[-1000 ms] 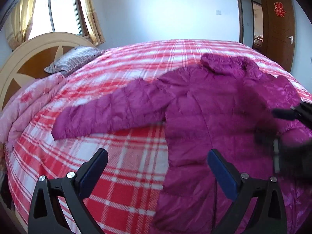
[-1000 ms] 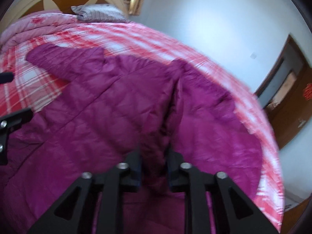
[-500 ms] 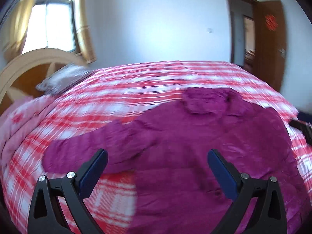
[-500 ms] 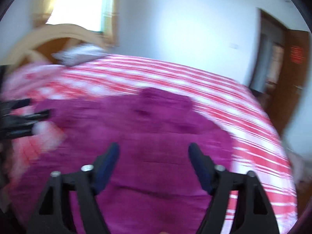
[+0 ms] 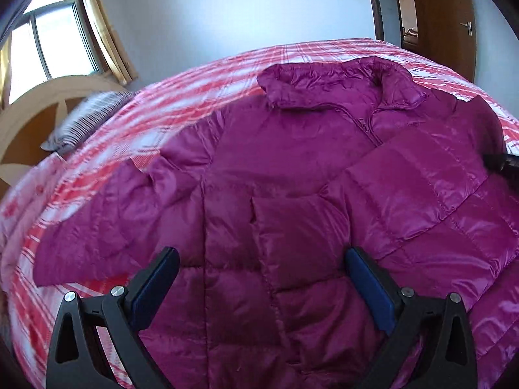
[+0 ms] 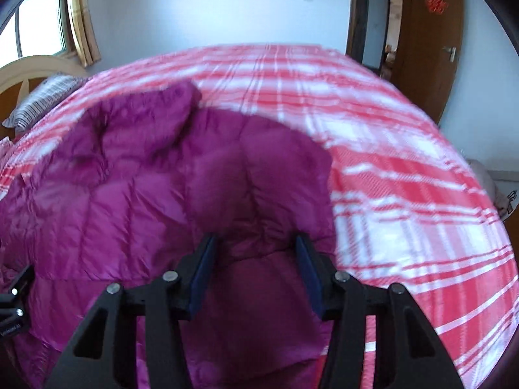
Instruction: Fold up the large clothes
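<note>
A magenta quilted puffer jacket (image 5: 292, 168) lies front up on the red-and-white plaid bed (image 5: 201, 84), collar toward the far wall. Its right sleeve is folded across the chest; its left sleeve (image 5: 97, 227) stretches out to the left. My left gripper (image 5: 262, 278) is open and empty, hovering over the jacket's lower middle. In the right wrist view the jacket (image 6: 136, 201) fills the left half. My right gripper (image 6: 254, 269) is open over the jacket's right edge, and nothing is between its pads. The right gripper's tip shows at the left wrist view's right edge (image 5: 506, 162).
A striped pillow (image 5: 87, 120) lies by the curved wooden headboard (image 5: 35, 110) at the left. A window with yellow curtains (image 5: 55, 45) is behind it. A brown door (image 6: 428, 39) stands open at the far right. Bare plaid bedding (image 6: 405, 168) lies right of the jacket.
My right gripper has let go of the jacket's right sleeve, which now lies folded across the chest, and has opened and moved right. My left gripper has moved in over the jacket's body.
</note>
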